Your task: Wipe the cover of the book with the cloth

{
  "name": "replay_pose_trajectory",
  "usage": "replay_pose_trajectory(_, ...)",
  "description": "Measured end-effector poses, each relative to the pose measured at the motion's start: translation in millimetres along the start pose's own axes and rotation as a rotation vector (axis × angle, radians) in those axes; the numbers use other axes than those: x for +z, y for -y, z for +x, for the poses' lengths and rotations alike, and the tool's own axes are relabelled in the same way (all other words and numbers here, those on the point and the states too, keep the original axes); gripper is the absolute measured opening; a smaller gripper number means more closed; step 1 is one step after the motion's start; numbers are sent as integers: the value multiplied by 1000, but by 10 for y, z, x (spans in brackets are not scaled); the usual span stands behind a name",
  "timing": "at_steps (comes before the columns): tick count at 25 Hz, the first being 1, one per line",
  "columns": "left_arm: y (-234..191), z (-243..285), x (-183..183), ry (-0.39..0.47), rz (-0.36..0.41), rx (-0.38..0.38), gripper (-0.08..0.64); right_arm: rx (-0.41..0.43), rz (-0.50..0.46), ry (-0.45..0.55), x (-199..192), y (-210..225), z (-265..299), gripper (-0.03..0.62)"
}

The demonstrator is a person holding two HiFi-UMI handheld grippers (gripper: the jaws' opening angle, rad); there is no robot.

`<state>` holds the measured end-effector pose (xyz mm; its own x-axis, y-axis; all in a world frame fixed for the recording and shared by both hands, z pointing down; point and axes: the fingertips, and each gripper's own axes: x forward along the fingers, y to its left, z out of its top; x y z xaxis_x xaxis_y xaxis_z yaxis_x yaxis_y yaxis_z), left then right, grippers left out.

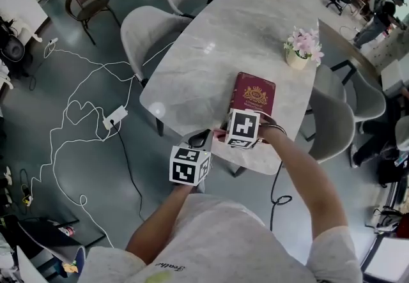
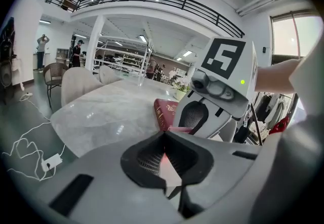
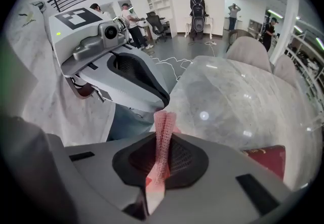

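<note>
A dark red book [image 1: 254, 93] with a gold crest lies near the front edge of the marble table [image 1: 223, 45]. Just in front of it both grippers meet at the table's rim. A small pink cloth [image 1: 219, 134] is stretched between them. My right gripper [image 3: 162, 136] is shut on the pink cloth [image 3: 163, 132], which stands up from its jaws as a mesh strip. My left gripper [image 2: 163, 141] is shut on another part of the cloth [image 2: 164, 161]. The book [image 2: 164, 112] shows beyond the left jaws, and its corner [image 3: 267, 160] at the right gripper view's lower right.
A pot of pink flowers [image 1: 300, 50] stands on the table behind the book. Grey chairs [image 1: 148, 36] surround the table. White cables and a power strip [image 1: 115, 117] lie on the floor at the left. People stand far off in the room.
</note>
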<state>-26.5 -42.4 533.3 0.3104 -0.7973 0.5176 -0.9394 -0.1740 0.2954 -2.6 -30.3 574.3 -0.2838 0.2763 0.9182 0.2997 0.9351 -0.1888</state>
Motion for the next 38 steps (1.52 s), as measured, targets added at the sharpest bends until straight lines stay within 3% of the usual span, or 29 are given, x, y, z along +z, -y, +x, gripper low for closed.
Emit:
replay_pose_trajectory(6,188,-210,68,32,29,15,8,-113,36,171,82,-142,-319,20)
replay_pose_trajectory(17,801,-455,332,101,123,-4,8,-474,141,484,-113,-327,-1278,20)
replay_pose_trajectory(24,1231,-488,497,134,201,-55,8,-662,224,667,-288,-608,-1846,18)
replay_pose_trajectory(34,1664,-586,678,178,269,-110,8,-914,410,907,-560,-942,-2487,18)
replay_pose_trajectory(38,1792,-605,681,191,289,-129,8,-1017,487,952,-769,-1073,-2582,18)
